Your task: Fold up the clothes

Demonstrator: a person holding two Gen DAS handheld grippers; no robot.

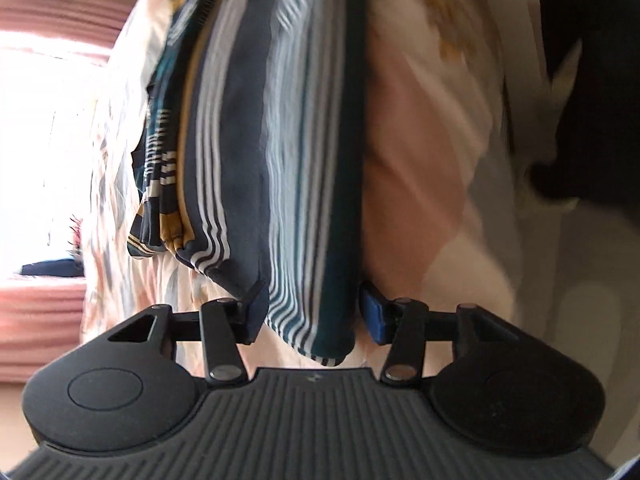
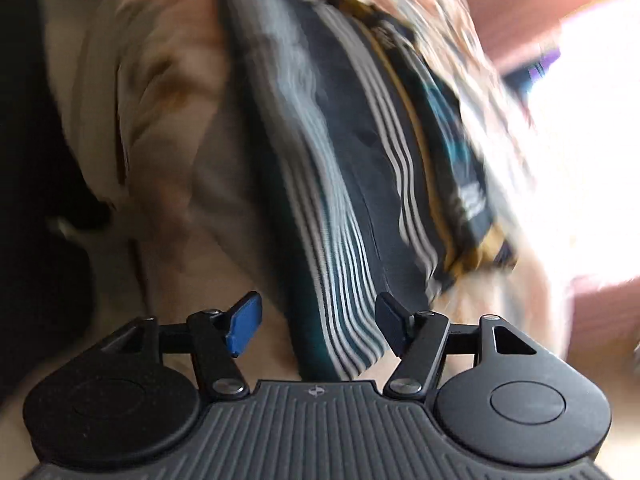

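1. The pale floral bedcover (image 1: 420, 160) filled most of both views and served as the laying surface under the work; the pink curtain (image 1: 48, 312) and bright window lay beyond it.
2. The striped garment (image 1: 248, 140), navy with white and teal bands, stretched away from both cameras over the bedcover, apparently pulled lengthways so a fold edge could run straight.
3. The left gripper (image 1: 312, 312) had its fingers spread, the garment's near hem lying between them; whether they pinched the cloth could not be told.
4. The right gripper (image 2: 320, 322) likewise stood with fingers parted around the other hem end, likely placed to match its partner.
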